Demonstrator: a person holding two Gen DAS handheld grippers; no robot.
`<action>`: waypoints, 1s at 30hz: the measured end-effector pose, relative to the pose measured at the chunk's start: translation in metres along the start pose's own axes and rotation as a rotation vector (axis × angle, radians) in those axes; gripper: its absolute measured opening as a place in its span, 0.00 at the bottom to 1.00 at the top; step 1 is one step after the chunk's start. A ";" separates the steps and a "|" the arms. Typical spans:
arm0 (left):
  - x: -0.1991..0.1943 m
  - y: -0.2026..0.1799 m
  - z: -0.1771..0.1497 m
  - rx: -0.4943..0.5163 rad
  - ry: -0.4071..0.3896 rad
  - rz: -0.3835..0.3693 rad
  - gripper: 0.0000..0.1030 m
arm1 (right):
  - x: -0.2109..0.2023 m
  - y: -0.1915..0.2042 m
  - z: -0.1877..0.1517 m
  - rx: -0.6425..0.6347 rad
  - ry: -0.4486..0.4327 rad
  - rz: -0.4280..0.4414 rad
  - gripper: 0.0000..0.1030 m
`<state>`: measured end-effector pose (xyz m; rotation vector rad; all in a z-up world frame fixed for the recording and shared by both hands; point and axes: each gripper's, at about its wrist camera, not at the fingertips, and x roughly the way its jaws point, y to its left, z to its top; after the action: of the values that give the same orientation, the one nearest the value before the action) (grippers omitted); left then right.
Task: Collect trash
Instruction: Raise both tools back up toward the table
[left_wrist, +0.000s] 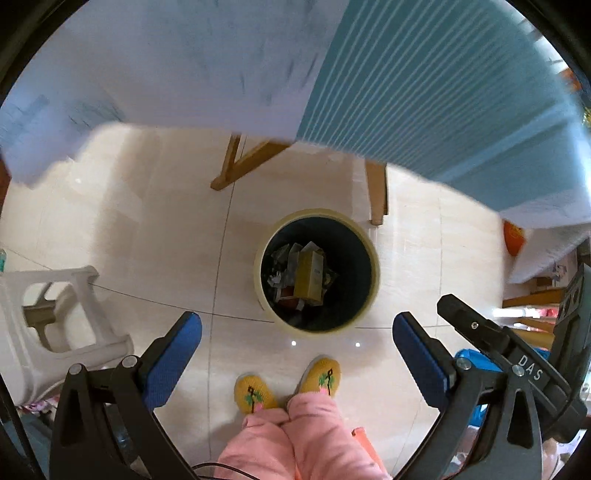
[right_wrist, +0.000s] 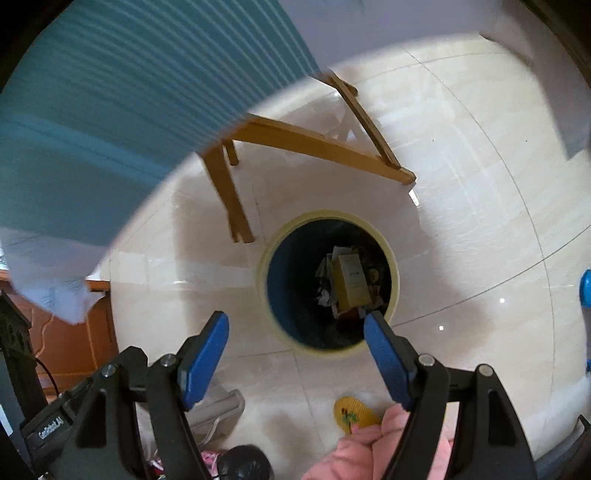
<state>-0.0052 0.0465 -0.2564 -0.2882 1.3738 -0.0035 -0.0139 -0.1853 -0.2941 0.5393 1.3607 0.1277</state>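
One bin (left_wrist: 373, 280) is standing on the floor, holding one yellow box (left_wrist: 310, 275) among crumpled trash. Two claws are hanging above the bin: the left claw (left_wrist: 295, 332) and right claw (right_wrist: 297, 328) are both gaping, released, gripping nothing. Two yellow slippers (left_wrist: 255, 393) are standing just beside the bin.
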 end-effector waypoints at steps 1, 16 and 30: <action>-0.017 -0.002 0.000 0.010 -0.007 -0.004 0.99 | -0.011 0.005 -0.001 -0.004 -0.003 0.004 0.74; -0.252 -0.030 0.031 0.154 -0.270 -0.012 0.99 | -0.222 0.124 0.002 -0.283 -0.203 0.029 0.74; -0.342 -0.045 0.069 0.209 -0.405 -0.097 0.94 | -0.335 0.209 0.020 -0.525 -0.556 -0.048 0.74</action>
<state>0.0004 0.0752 0.0939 -0.1675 0.9468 -0.1608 -0.0235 -0.1398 0.0984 0.0805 0.7510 0.2649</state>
